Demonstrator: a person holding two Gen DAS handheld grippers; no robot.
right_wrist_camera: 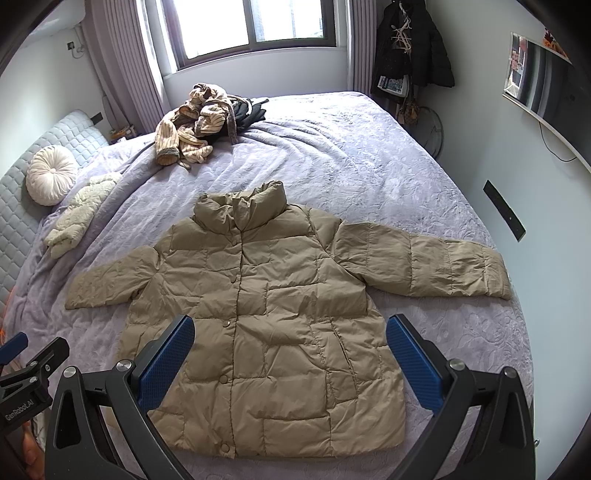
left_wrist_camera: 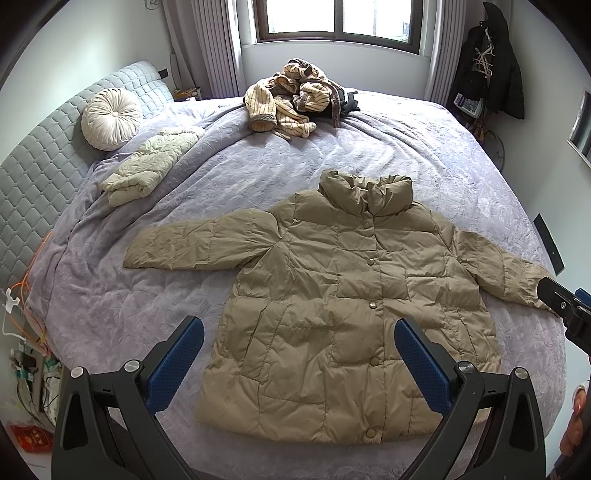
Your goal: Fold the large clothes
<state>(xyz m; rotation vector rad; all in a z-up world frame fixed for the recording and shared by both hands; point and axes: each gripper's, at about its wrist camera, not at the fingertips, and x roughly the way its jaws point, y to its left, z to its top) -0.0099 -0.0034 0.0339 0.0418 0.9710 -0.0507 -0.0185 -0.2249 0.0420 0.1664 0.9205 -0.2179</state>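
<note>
Lying flat and buttoned on a lavender bed (left_wrist_camera: 424, 147), a tan puffer jacket (left_wrist_camera: 332, 295) is spreading both sleeves just ahead of the left gripper (left_wrist_camera: 299, 365) and right gripper (right_wrist_camera: 291, 363), both hovering with fingers wide apart, seemingly touching nothing

Lavender bed (left_wrist_camera: 424, 155), bright window (left_wrist_camera: 336, 18), grey curtains (left_wrist_camera: 218, 44).

Quilted matt puffer jacket (left_wrist_camera: 332, 295) w/ crinkled shell; embossed plush bedspread (left_wrist_camera: 258, 166).
</note>
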